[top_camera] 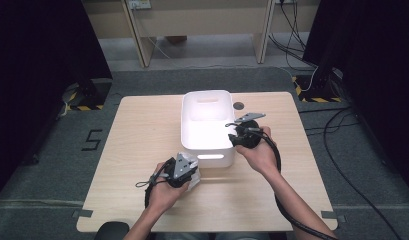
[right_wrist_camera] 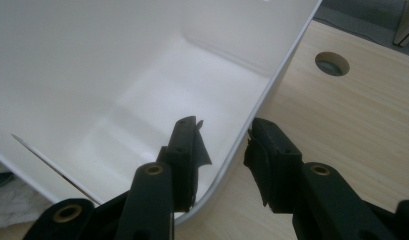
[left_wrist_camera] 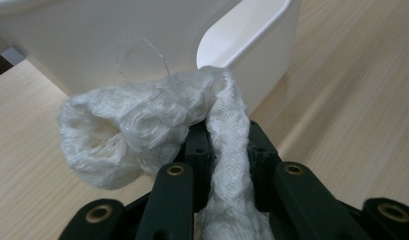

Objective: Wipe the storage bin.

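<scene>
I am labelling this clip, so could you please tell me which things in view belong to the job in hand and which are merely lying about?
In the job:
- white cloth, clamped in the left gripper
- white bin, its wall between the right gripper jaws

Lying about:
- cables on the floor
- hole in the table

The white bin (top_camera: 208,125) sits mid-table (top_camera: 142,130) and blocks the straight path between the sides. Plenty of bare wood left, right and near; the bin's open top gives room inside too.
</scene>
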`<state>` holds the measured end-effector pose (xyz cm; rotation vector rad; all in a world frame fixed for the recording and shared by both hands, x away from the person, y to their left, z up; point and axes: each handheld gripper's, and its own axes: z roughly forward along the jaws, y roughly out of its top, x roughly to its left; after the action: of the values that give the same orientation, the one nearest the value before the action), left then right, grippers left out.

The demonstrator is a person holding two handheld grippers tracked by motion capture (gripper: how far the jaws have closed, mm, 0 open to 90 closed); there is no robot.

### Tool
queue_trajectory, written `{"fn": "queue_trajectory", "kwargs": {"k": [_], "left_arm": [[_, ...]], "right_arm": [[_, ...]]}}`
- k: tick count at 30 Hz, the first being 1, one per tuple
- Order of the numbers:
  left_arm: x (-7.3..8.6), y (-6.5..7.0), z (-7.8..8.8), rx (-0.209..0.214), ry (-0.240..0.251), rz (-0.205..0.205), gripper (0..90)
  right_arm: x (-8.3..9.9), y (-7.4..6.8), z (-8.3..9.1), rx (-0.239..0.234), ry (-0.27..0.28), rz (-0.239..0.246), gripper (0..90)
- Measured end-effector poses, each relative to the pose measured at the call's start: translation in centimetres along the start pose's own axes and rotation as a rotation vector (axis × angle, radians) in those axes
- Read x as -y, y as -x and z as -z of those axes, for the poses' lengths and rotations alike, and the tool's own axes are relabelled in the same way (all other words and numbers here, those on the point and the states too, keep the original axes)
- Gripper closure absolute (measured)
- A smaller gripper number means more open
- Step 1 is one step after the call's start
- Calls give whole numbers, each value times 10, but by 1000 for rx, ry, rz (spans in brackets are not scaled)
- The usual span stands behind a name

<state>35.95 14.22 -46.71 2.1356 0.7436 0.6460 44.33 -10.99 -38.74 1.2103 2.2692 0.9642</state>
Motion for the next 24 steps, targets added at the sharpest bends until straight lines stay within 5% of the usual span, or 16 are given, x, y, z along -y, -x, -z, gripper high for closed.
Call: {"fn": "queue_trajectory", "kwargs": {"k": [24], "left_arm": [[3,4,-10,21,-26,32,766]], "right_arm": [[4,-1,-7,-4,-13,-23,614]]}}
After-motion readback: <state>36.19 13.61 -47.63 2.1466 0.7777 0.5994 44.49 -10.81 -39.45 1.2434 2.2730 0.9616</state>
